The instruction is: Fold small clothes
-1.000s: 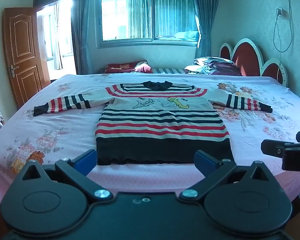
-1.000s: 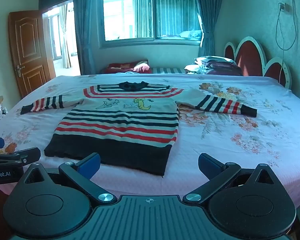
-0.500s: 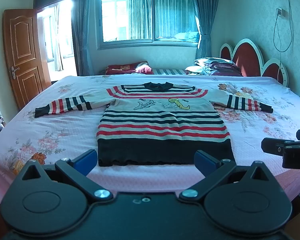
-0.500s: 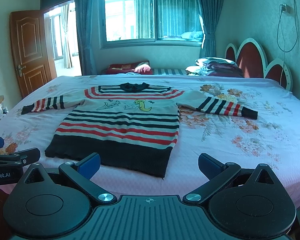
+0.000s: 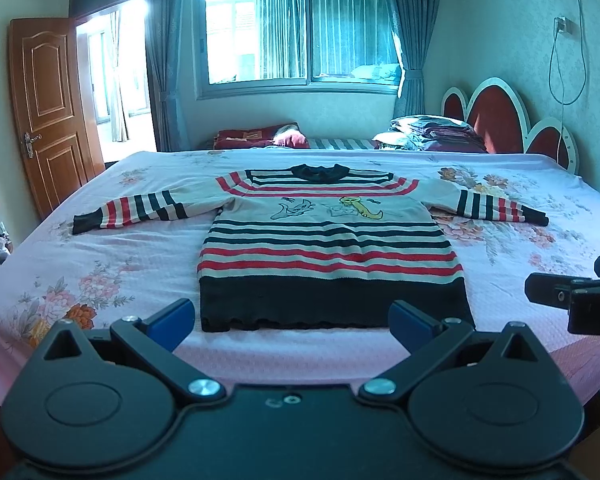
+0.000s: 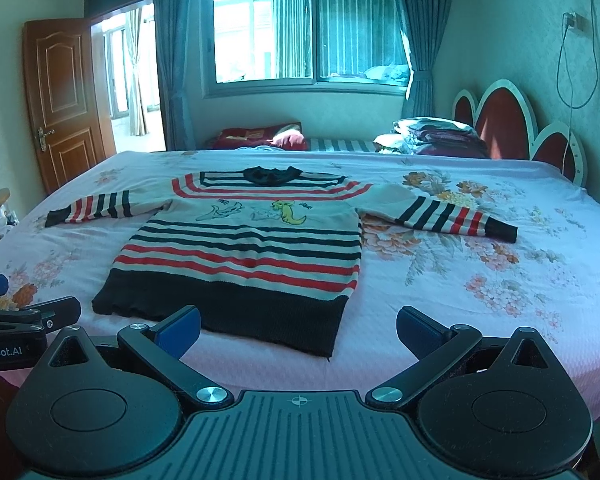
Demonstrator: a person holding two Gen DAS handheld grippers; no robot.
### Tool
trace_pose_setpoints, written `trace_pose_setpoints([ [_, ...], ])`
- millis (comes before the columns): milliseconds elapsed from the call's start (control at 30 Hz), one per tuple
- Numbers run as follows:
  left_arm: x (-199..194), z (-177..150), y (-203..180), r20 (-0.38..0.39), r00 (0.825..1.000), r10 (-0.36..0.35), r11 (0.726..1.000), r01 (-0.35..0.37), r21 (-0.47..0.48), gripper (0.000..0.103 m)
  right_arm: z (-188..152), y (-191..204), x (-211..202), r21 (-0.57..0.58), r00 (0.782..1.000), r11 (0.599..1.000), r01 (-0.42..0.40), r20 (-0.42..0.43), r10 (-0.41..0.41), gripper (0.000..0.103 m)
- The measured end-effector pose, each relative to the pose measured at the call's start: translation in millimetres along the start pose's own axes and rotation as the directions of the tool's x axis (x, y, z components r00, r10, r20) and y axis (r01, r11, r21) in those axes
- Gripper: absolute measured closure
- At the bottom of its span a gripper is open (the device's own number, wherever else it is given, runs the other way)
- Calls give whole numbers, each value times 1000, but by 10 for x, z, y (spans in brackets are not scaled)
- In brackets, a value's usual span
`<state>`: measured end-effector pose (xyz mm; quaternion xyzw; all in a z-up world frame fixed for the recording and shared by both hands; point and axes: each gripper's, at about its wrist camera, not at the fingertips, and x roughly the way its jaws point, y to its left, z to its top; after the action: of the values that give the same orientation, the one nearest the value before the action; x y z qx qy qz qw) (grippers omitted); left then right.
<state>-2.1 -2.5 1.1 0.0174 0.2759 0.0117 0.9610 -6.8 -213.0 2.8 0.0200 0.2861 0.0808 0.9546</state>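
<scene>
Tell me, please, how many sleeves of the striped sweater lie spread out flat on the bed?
2. The left sleeve stretches toward the door side of the bed; the right sleeve stretches toward the headboard side. Both lie unfolded, away from the sweater body. None is hidden.

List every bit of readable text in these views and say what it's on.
"nRobot.AI", cut off at the picture's left edge: on the left gripper, seen in the right wrist view.
"D", the rest cut off at the right edge: on the right gripper, seen in the left wrist view.
The sweater has cartoon figures on its chest but no readable words.
Nothing else shows text.
</scene>
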Motion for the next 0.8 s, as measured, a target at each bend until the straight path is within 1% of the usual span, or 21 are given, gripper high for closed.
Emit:
trace_pose_setpoints([
  [167,-20,-5,39,1,1000,-2,1000,2,2,0,-7,-9,3,4,1000,1000,1,-2,-1,0],
  [800,19,-4,-9,-8,1000,7,1000,-7,3,0,-8,-43,8,9,1000,1000,-1,-5,1,0],
])
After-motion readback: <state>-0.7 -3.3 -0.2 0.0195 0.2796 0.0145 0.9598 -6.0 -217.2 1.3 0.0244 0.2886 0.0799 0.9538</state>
